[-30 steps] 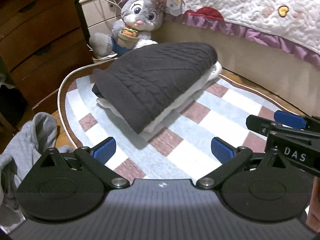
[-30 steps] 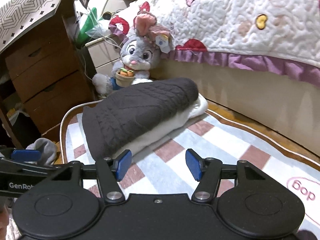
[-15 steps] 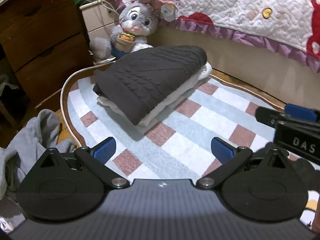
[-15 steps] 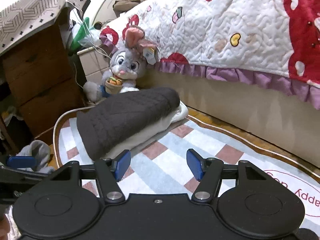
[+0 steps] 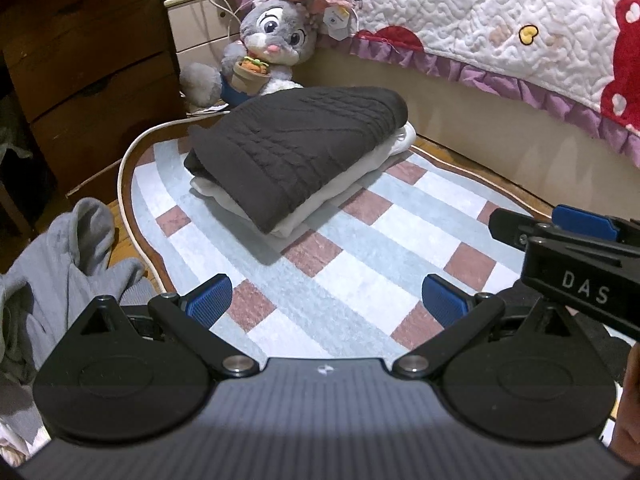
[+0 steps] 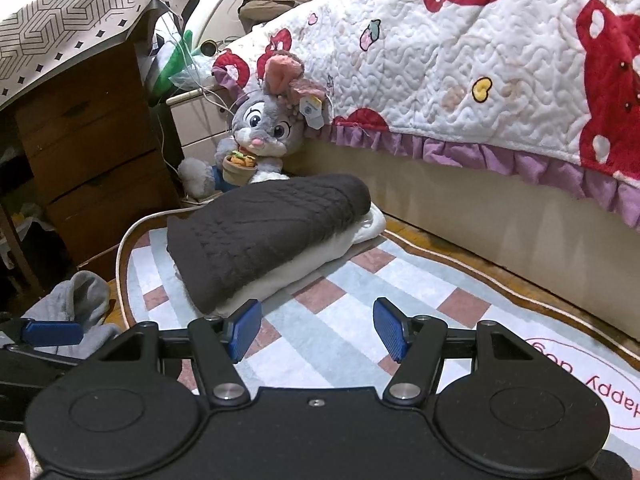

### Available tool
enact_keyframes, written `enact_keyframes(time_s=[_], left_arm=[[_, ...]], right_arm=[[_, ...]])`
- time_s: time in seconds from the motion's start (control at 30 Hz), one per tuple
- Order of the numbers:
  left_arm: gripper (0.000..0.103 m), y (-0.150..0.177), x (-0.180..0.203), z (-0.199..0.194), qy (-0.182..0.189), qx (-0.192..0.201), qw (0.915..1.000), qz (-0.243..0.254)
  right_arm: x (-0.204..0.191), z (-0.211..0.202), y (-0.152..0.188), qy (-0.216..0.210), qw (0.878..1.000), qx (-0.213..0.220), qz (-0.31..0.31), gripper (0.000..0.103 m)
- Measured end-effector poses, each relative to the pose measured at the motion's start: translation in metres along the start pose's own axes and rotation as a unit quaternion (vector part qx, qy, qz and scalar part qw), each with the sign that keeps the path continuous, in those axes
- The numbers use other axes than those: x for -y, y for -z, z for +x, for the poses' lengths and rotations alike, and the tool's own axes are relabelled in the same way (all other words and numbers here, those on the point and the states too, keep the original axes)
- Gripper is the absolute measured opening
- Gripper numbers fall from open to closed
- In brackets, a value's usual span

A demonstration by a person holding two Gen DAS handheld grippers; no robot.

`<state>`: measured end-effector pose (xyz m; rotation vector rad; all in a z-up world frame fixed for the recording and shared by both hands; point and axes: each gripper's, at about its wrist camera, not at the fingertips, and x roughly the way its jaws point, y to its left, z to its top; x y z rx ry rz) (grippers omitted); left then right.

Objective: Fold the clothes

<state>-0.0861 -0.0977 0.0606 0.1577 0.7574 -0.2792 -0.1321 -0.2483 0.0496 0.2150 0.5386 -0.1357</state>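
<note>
A folded dark grey cable-knit sweater [image 5: 296, 148] [image 6: 260, 232] lies on top of a folded white garment [image 5: 352, 192] [image 6: 320, 260] at the far end of the checked rug [image 5: 360, 264]. A crumpled light grey garment [image 5: 60, 256] [image 6: 76, 300] lies off the rug at the left. My left gripper [image 5: 326, 300] is open over bare rug, well short of the stack, with nothing between its blue pads. My right gripper [image 6: 316, 332] is open too and empty, its left pad just in front of the stack's near corner. The right gripper's fingers [image 5: 584, 224] show at the right edge of the left wrist view.
A plush grey rabbit [image 5: 272, 48] [image 6: 264, 136] sits behind the stack against the bed base [image 6: 480, 204]. A quilted bedspread [image 6: 480, 60] with a purple frill hangs over the bed at the right. A wooden chest of drawers [image 5: 92, 72] stands at the left.
Both grippers have drawn back and up from the folded stack, which now looks smaller and farther away. More of the bed and of the grey garment at the left has come into view.
</note>
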Motion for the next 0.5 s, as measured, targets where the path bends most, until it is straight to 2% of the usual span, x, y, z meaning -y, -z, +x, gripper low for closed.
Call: enact_keyframes(time_s=[0.5], left_arm=[[0.103, 0.012, -0.014, 0.0, -0.01, -0.01, 0.9998, -0.016]], right_arm=[[-0.018, 0.0, 0.009, -0.001, 1.0, -0.012, -0.005, 0.068]])
